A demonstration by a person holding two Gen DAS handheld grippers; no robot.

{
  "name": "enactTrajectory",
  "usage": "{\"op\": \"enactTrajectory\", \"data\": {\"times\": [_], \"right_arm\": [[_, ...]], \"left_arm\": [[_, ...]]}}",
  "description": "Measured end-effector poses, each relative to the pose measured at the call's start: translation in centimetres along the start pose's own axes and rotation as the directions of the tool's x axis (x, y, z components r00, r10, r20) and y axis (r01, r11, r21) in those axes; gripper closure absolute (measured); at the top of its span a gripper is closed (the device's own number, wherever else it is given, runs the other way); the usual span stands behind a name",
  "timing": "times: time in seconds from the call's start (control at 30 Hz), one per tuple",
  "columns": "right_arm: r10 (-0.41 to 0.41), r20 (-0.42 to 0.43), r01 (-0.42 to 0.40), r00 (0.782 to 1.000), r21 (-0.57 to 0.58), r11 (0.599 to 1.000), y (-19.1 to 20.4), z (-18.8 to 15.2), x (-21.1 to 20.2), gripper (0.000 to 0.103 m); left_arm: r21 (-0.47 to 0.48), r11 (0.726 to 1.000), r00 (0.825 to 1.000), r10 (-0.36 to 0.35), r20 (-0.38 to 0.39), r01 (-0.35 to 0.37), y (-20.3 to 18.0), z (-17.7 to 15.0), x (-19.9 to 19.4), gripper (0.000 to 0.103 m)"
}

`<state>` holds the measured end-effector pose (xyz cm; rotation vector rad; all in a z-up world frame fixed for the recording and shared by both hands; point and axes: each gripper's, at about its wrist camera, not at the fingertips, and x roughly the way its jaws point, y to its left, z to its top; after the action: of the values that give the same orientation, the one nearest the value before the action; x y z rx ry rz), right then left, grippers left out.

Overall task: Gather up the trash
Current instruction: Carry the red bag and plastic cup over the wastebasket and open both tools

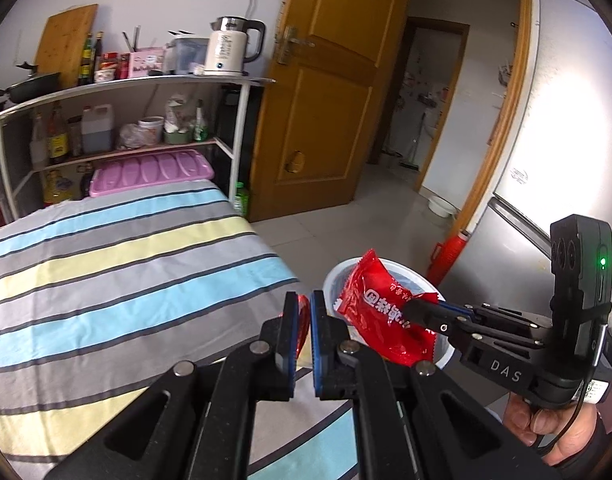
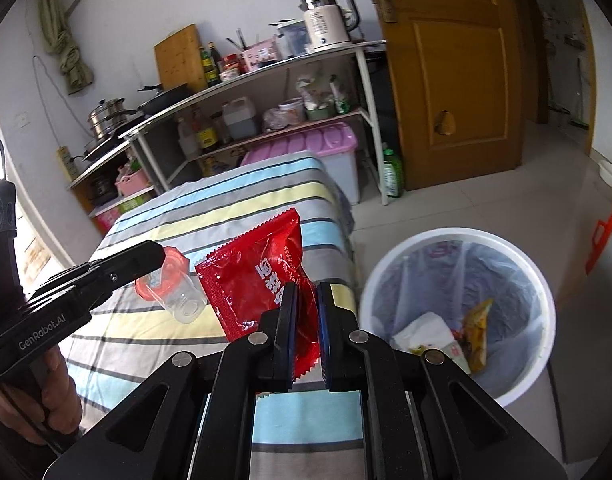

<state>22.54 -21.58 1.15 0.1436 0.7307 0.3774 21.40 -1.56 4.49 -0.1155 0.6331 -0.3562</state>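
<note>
My right gripper is shut on a red snack wrapper and holds it up near the table's right edge; the wrapper also shows in the left wrist view over the bin. My left gripper is shut on a clear plastic cup with a red lid, seen between its pads as a red sliver. A white trash bin with a clear liner stands on the floor right of the table and holds paper and a yellow wrapper.
The table has a striped cloth. Behind it stands a metal shelf with a kettle, bottles and a pink-lidded box. A wooden door stands open. A fridge is on the right, with a red object beside it on the floor.
</note>
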Motion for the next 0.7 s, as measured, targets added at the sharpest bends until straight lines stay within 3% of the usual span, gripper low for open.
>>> {"op": "enactTrajectory", "data": {"times": [0.3, 0.7], "right_arm": [[-0.072, -0.004, 0.072, 0.997, 0.072, 0.995, -4.4, -0.3, -0.2, 0.094], [-0.155, -0.036, 0.159, 0.987, 0.175, 0.972, -10.2, -1.1, 0.2, 0.094]], "left_arm": [[0.034, 0.997, 0.996, -0.066, -0.052, 0.068, -2.8, 0.8, 4.3, 0.097], [0.071, 0.986, 0.979, -0.136, -0.154, 0.149, -6.7, 0.9, 10.3, 0.097]]}}
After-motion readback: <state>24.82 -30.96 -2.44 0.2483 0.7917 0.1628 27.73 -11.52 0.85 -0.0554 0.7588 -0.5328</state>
